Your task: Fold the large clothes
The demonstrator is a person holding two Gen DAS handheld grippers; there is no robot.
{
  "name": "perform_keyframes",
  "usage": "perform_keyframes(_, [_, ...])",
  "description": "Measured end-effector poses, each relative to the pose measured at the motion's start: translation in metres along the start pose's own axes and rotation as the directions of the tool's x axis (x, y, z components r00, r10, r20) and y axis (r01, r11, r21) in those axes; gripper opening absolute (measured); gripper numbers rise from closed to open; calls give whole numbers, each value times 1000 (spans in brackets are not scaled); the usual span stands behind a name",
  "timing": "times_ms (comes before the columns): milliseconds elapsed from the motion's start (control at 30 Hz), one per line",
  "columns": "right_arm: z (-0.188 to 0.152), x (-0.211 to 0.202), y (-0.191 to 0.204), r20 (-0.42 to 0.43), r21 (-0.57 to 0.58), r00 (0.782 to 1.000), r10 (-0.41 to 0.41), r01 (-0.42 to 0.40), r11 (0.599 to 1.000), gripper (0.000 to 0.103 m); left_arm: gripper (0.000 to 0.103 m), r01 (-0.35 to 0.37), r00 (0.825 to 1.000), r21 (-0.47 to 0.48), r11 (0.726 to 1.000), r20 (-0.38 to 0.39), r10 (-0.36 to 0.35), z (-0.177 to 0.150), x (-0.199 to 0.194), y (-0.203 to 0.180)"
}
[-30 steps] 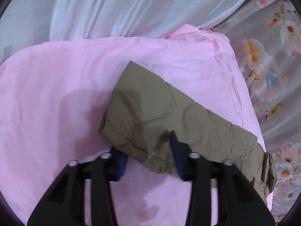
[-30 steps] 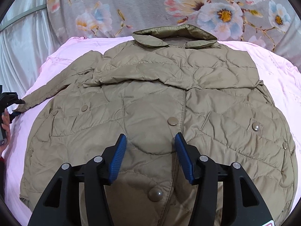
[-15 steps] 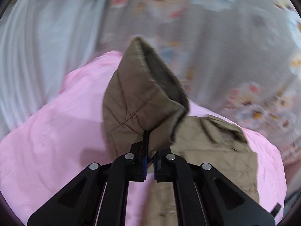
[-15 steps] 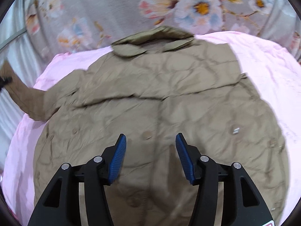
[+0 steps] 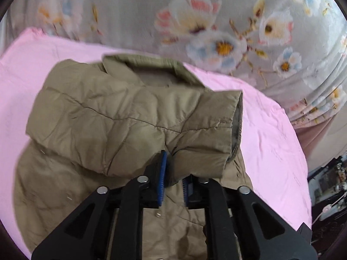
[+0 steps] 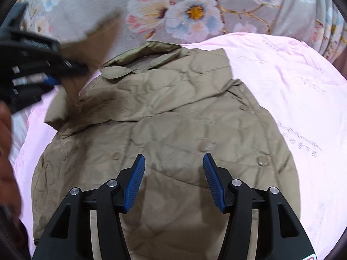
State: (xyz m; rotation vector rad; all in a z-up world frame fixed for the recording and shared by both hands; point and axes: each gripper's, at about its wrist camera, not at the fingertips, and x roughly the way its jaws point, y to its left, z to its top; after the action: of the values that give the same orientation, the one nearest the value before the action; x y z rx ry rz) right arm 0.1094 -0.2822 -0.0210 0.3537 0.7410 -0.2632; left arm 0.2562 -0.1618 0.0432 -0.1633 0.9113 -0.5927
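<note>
An olive quilted jacket (image 6: 173, 117) lies front up on a pink sheet (image 6: 292, 91), collar (image 6: 143, 52) at the far end. My left gripper (image 5: 174, 173) is shut on the jacket's left sleeve (image 5: 195, 127) near its cuff and holds it lifted over the jacket's chest (image 5: 65, 173). In the right wrist view the left gripper (image 6: 54, 73) shows at the upper left with the sleeve (image 6: 95, 41) raised. My right gripper (image 6: 173, 177) is open and empty, hovering above the jacket's lower front near the snap buttons.
A grey floral cloth (image 5: 216, 21) hangs behind the pink sheet (image 5: 271, 143). Dark clutter (image 5: 329, 186) lies past the sheet's right edge. A person's hand (image 6: 6, 147) shows at the left edge of the right wrist view.
My left gripper closed on the sleeve, lifted it off the sheet and carried it across over the jacket's chest. My right gripper stayed open and shifted slightly over the jacket front.
</note>
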Motion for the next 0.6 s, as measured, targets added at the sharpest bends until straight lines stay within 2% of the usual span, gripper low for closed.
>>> perform_keyframes(33, [0, 1, -6, -3, 13, 1000, 1, -1, 1000, 56, 26, 16, 1000, -23, 1000, -18, -17, -3, 5, 2])
perform_keyframes(67, [0, 1, -11, -4, 23, 1000, 5, -5, 1000, 56, 42, 37, 999, -59, 998, -27, -38, -5, 7, 7])
perform_keyframes(133, [2, 0, -19, -4, 44, 1000, 18, -18, 999, 59, 60, 87, 996, -120, 989, 2, -87, -8, -4, 25])
perform_keyframes(233, [11, 1, -28, -3, 61, 999, 45, -45, 997, 60, 72, 97, 993, -165, 982, 76, -85, -3, -26, 55])
perform_keyframes(333, [24, 6, -30, -16, 80, 995, 94, -92, 993, 61, 74, 28, 993, -217, 976, 120, -2, 4, -46, 100])
perform_keyframes(433, [41, 22, -30, -51, 112, 987, 153, -146, 983, 61, 73, -29, 992, -303, 952, 108, 64, 13, -47, 149])
perform_keyframes(533, [53, 41, -27, -84, 135, 983, 162, -150, 979, 61, 73, -29, 995, -391, 920, 73, 63, 18, -37, 190])
perform_keyframes(600, [57, 54, -23, -108, 154, 977, 184, -166, 974, 61, 73, -6, 998, -458, 889, 51, 33, 18, -25, 215])
